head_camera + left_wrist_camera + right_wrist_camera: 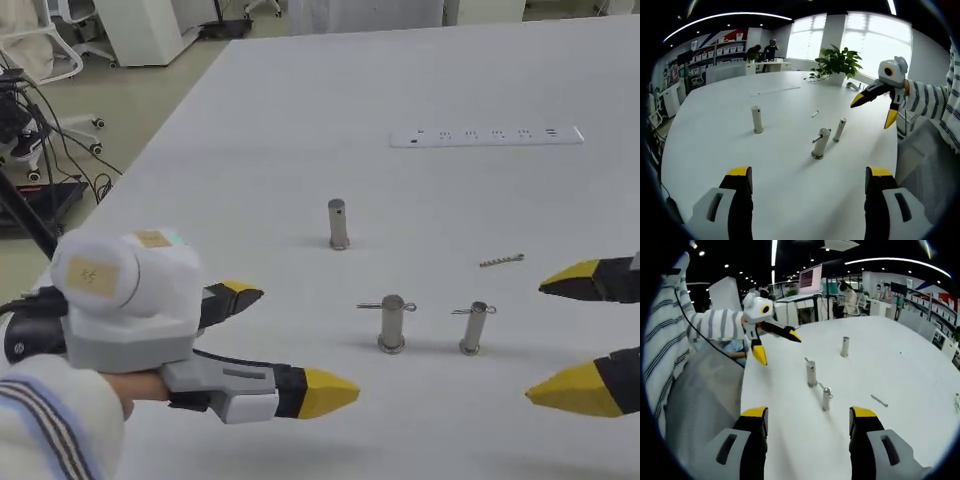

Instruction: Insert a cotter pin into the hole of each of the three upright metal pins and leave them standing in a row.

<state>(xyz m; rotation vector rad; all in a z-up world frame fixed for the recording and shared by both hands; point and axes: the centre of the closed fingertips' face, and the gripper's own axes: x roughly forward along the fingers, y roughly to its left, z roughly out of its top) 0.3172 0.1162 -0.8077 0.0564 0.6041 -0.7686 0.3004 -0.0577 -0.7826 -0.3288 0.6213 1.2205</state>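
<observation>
Three upright metal pins stand on the white table. The far pin has an empty hole. The middle pin and the right pin each carry a cotter pin through the top. A loose cotter pin lies flat beyond them. My left gripper is open at the front left, holding nothing. My right gripper is open at the right edge, also holding nothing.
A white power strip lies at the far side of the table. Chairs, cables and a cabinet stand on the floor past the table's left edge. A potted plant stands behind the table in the left gripper view.
</observation>
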